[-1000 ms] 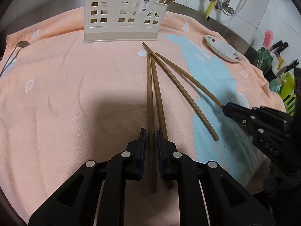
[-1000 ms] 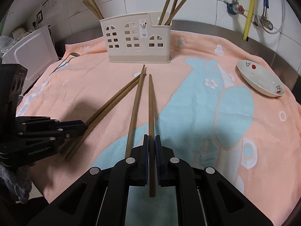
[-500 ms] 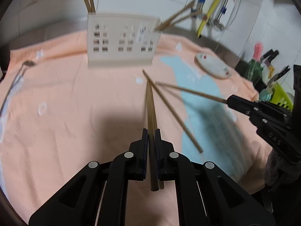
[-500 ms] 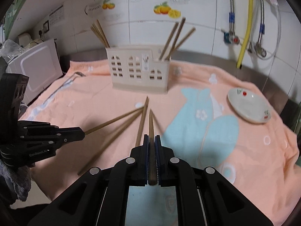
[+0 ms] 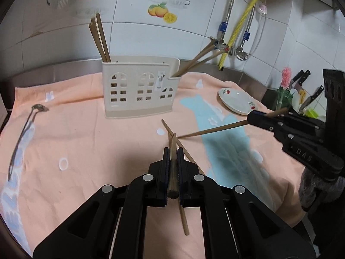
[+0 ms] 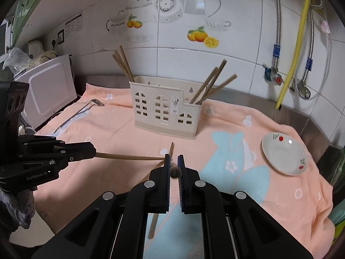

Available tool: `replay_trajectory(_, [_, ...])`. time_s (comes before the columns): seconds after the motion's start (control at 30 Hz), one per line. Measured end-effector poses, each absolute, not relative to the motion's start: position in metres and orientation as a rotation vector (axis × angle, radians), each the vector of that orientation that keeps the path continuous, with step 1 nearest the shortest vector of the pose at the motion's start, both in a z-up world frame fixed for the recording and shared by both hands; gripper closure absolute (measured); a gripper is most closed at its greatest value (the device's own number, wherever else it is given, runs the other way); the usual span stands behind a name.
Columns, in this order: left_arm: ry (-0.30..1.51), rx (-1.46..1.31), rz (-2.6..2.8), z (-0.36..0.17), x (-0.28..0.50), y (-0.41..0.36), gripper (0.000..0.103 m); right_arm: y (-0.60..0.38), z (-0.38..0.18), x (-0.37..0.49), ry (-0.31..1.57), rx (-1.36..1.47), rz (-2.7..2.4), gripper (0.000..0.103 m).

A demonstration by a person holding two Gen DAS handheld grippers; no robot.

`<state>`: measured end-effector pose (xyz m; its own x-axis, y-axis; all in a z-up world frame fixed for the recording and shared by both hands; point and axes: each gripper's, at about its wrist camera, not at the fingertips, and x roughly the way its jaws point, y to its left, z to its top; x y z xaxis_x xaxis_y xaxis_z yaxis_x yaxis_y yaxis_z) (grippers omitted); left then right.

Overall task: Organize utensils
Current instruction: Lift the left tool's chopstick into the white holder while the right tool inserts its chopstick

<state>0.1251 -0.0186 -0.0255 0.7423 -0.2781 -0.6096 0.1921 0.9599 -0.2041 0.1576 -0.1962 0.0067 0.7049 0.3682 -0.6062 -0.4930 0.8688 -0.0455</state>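
Observation:
A cream utensil holder [image 5: 140, 90] [image 6: 165, 113] stands on the peach towel with several wooden chopsticks in its left and right ends. My left gripper [image 5: 173, 164] is shut on one chopstick [image 5: 172, 161] lifted off the towel; it also shows in the right wrist view [image 6: 129, 157], sticking out of the left gripper [image 6: 91, 150]. My right gripper [image 6: 174, 166] is shut on another chopstick [image 6: 175, 172], seen end-on; in the left wrist view it [image 5: 211, 130] pokes out of the right gripper [image 5: 251, 117]. One loose chopstick [image 5: 182, 151] [image 6: 154, 222] lies on the towel.
A metal ladle [image 5: 23, 129] [image 6: 79, 112] lies at the towel's left side. A small white dish [image 5: 236, 103] [image 6: 283, 155] sits at the right. Tiled wall and pipes [image 6: 291, 49] stand behind; knives and a brush [image 5: 285, 86] are at far right.
Both grippers have lifted and tilted up with a chopstick each, and the view now faces the holder and wall. One chopstick stays on the towel.

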Motion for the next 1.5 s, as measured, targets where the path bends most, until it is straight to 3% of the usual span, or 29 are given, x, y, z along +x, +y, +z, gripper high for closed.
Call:
replay_trajectory(0.53, [0.645,-0.03,-0.246,0.033,0.164,-0.01,0.098,-0.175,0.082,0.213,0.604,-0.188,0.548,0.097])
replay_trajectory(0.97, [0.516,0.013,-0.207,0.116,0.202,0.004,0.098,-0.16,0.144,0.261,0.536,-0.143,0.546,0.097])
replay_trajectory(1.2, [0.411,0.034,-0.179,0.158,0.219,0.004,0.098,-0.158,0.161,0.284,0.492,-0.114,0.502,0.097])
replay_trajectory(1.5, [0.327,0.035,-0.111,0.175,0.249,0.01,0.098,-0.159,0.154,0.313,0.503,-0.107,0.469,0.097])
